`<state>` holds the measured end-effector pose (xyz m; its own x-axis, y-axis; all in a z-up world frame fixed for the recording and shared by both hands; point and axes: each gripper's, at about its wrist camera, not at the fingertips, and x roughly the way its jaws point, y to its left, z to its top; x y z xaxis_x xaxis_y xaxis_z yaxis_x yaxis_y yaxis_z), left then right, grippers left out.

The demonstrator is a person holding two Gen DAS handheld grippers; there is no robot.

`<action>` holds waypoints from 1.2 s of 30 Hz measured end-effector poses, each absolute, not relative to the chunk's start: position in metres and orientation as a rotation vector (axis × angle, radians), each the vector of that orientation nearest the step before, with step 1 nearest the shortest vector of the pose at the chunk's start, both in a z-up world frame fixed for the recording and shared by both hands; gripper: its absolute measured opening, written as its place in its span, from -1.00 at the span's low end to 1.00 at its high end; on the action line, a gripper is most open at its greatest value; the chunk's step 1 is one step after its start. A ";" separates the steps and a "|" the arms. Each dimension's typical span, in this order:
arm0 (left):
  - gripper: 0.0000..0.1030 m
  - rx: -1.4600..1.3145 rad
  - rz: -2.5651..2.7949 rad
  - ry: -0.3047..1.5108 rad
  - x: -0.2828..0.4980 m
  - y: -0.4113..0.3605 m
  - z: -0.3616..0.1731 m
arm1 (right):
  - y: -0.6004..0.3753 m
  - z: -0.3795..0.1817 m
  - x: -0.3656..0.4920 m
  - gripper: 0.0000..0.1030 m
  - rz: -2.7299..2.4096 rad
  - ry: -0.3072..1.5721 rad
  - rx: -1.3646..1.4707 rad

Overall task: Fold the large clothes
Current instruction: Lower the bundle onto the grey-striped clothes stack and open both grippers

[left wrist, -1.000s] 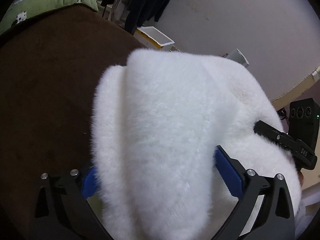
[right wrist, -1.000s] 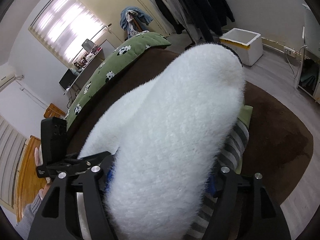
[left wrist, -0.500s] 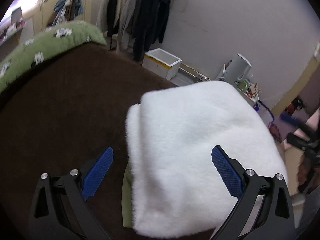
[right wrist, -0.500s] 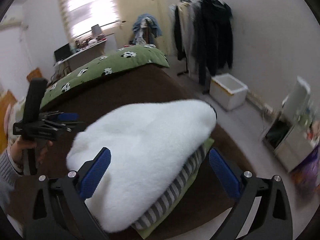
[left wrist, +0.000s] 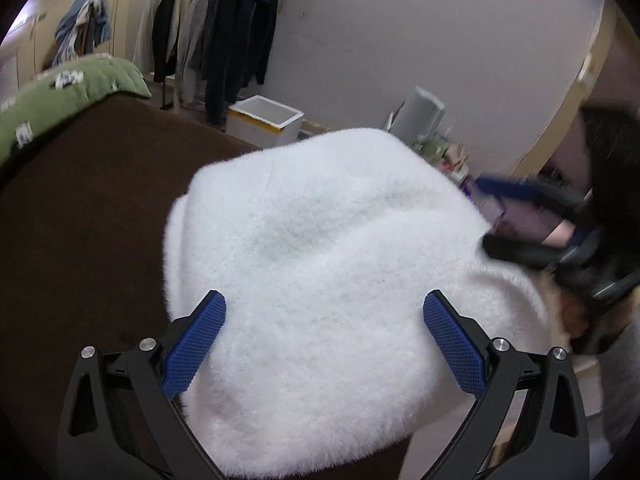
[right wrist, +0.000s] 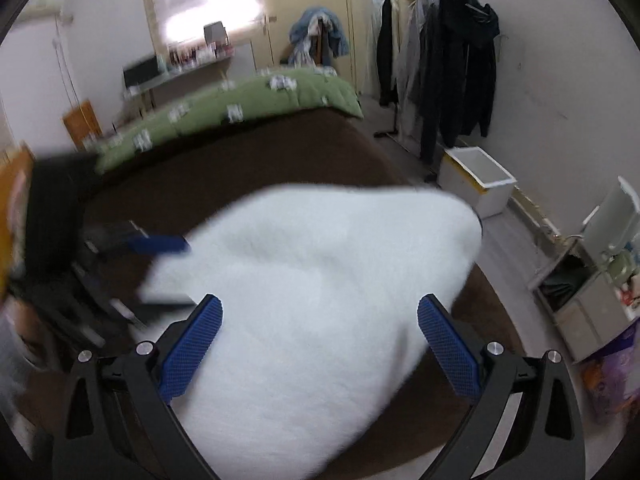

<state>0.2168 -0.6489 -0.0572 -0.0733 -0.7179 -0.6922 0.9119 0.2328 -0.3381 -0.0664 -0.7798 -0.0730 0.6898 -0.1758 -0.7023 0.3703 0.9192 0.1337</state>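
1. On the brown bedspread (left wrist: 80, 216), near its foot edge, lies the folded white garment (left wrist: 320, 280).
2. Over the garment's near-left part, the left gripper (left wrist: 324, 320) hangs with fingers spread wide, gripping nothing.
3. At the garment's right side, the right gripper (right wrist: 320, 316) is likewise wide apart and empty.
4. Beyond the bed's far-right corner stand a clothes rack (right wrist: 436, 56) and a white box (right wrist: 476, 180).
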 end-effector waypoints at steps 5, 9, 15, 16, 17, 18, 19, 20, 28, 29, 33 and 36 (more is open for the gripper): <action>0.88 0.271 -1.406 0.934 0.223 -0.638 -0.082 | -0.786 -0.098 -0.080 0.89 -0.262 0.709 0.365; 0.88 0.246 -1.425 0.939 0.222 -0.632 -0.097 | -0.787 -0.105 -0.082 0.89 -0.246 0.722 0.377; 0.89 0.179 -1.438 0.959 0.223 -0.631 -0.111 | -0.783 -0.109 -0.082 0.89 -0.252 0.727 0.378; 0.89 0.178 -1.435 0.958 0.223 -0.631 -0.112 | -0.782 -0.109 -0.081 0.89 -0.254 0.724 0.381; 0.89 0.176 -1.433 0.956 0.223 -0.631 -0.112 | -0.782 -0.108 -0.080 0.89 -0.258 0.723 0.382; 0.89 0.171 -1.432 0.961 0.224 -0.631 -0.112 | -0.781 -0.109 -0.080 0.89 -0.259 0.722 0.381; 0.89 0.168 -1.430 0.964 0.224 -0.631 -0.112 | -0.780 -0.108 -0.079 0.89 -0.262 0.723 0.379; 0.89 0.167 -1.428 0.965 0.224 -0.630 -0.113 | -0.779 -0.109 -0.080 0.89 -0.263 0.723 0.379; 0.89 0.175 -1.393 0.940 0.220 -0.629 -0.106 | -0.779 -0.104 -0.081 0.89 -0.318 0.704 0.400; 0.88 0.176 -1.381 0.939 0.219 -0.629 -0.103 | -0.778 -0.102 -0.081 0.89 -0.331 0.708 0.397; 0.88 0.218 -1.303 0.915 0.214 -0.625 -0.086 | -0.764 -0.084 -0.084 0.89 -0.397 0.689 0.335; 0.88 0.234 -1.275 0.877 0.208 -0.616 -0.068 | -0.750 -0.072 -0.092 0.89 -0.421 0.680 0.311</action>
